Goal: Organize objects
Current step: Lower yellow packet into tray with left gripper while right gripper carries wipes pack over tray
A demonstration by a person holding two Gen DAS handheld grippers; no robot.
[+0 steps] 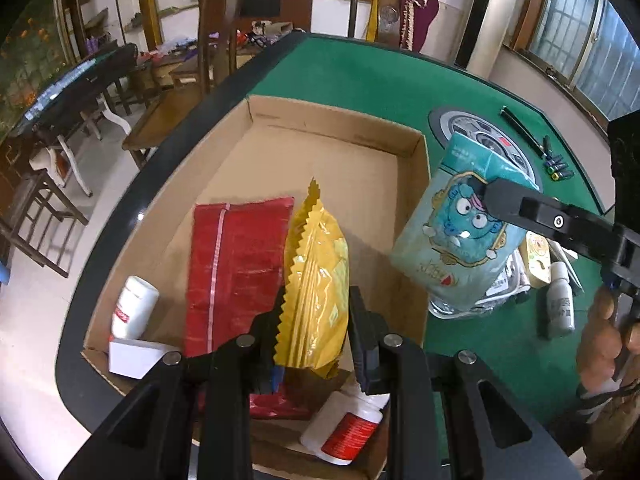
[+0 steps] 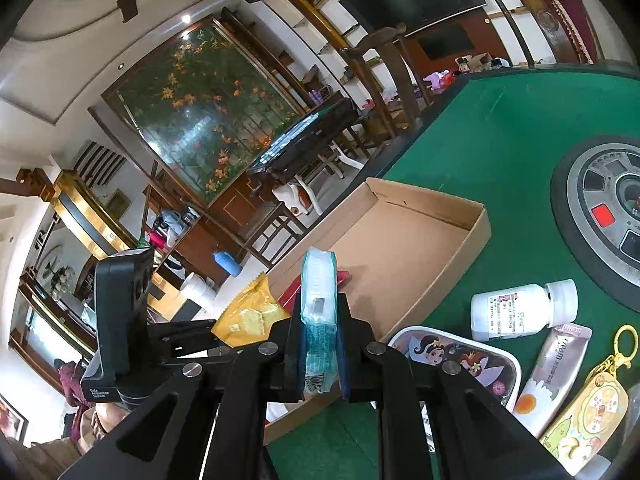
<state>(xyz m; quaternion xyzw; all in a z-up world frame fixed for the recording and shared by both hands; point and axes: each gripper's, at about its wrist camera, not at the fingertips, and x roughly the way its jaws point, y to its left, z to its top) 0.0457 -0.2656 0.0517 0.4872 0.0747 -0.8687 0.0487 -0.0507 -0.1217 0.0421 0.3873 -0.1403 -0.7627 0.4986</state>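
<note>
Holding a yellow snack bag (image 1: 316, 280) over the cardboard box (image 1: 332, 120), left gripper (image 1: 316, 320) clamped tight. Right gripper (image 2: 318, 344) pinches a teal tissue pack (image 2: 318, 320).

Both grippers (image 1: 316, 328) (image 2: 320, 344) matte black — silver round screws, triangular cut-outs in arms.
</note>
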